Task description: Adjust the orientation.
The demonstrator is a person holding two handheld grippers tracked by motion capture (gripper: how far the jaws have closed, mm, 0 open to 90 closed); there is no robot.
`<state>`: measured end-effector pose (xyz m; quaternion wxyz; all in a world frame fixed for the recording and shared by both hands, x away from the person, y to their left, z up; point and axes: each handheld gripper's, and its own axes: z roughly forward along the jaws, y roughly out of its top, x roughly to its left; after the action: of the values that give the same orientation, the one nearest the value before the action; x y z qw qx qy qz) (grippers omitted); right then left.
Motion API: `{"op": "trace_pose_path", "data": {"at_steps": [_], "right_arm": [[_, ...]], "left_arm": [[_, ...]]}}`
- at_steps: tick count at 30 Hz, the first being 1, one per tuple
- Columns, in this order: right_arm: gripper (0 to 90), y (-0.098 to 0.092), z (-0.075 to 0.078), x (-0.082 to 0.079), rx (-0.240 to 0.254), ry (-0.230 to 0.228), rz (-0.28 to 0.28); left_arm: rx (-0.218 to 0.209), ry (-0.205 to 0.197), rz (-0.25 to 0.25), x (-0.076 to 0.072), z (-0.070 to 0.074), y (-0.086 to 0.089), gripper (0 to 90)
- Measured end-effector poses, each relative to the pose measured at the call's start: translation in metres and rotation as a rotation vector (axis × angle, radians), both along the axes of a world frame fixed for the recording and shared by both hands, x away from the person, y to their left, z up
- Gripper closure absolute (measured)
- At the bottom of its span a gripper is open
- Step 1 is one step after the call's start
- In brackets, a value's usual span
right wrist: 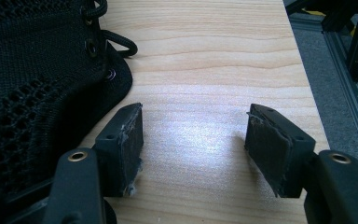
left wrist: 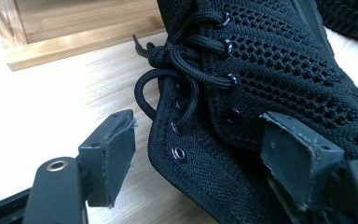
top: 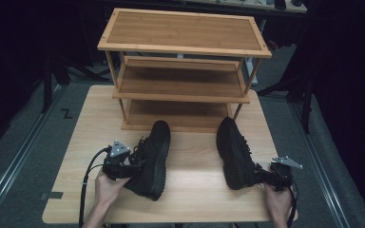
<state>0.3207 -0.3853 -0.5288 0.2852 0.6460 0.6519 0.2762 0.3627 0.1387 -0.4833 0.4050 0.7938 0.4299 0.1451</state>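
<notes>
Two black knit lace-up shoes lie on the wooden table (top: 195, 161). In front of the rack's left half lies the left shoe (top: 156, 152), with my left gripper (top: 137, 164) at its laced side. Up close, the left gripper (left wrist: 200, 123) straddles the shoe's (left wrist: 270, 60) eyelet edge: one pad stands apart on the table side, the other over the knit upper, and the jaws are open. The right shoe (top: 232, 152) lies toe toward the rack. My right gripper (top: 262, 175) is at its heel end. It (right wrist: 195, 114) is open over bare table, the shoe (right wrist: 32, 70) just outside its left jaw.
A three-tier wooden shoe rack (top: 180, 31) stands at the back of the table, its shelves bare; its base (left wrist: 74, 37) is just beyond the left shoe. The table's right edge is close to the right gripper, with grey floor and a metal rail (right wrist: 340, 60) past it.
</notes>
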Motion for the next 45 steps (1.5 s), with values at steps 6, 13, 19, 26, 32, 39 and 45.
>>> {"op": "trace_pose_path", "data": {"at_steps": [6,13,19,26,32,39,45], "right_arm": [[37.0,0.000,0.000,0.000,-0.001,-0.001,0.003],[37.0,0.000,0.000,0.000,0.000,0.000,0.003],[37.0,0.000,0.000,0.000,-0.001,-0.001,0.005],[36.9,0.000,0.000,0.000,0.000,-0.001,0.007],[36.9,0.000,0.000,0.000,0.000,-0.002,0.008],[36.9,0.001,0.000,0.000,0.001,-0.002,0.010],[37.0,0.001,0.000,0.000,0.000,-0.001,0.011]], "left_arm": [[-0.002,0.000,-0.008,0.000,0.002,-0.002,27.6],[0.011,0.000,-0.018,0.000,0.006,-0.005,29.1],[0.013,0.005,-0.033,0.001,0.009,-0.009,29.9],[0.023,0.025,-0.047,0.005,0.013,-0.014,32.0],[0.021,0.038,-0.045,0.007,0.012,-0.015,33.5],[0.022,0.042,-0.047,0.009,0.011,-0.016,38.2],[0.026,0.035,-0.049,0.008,0.011,-0.018,40.6]]}}
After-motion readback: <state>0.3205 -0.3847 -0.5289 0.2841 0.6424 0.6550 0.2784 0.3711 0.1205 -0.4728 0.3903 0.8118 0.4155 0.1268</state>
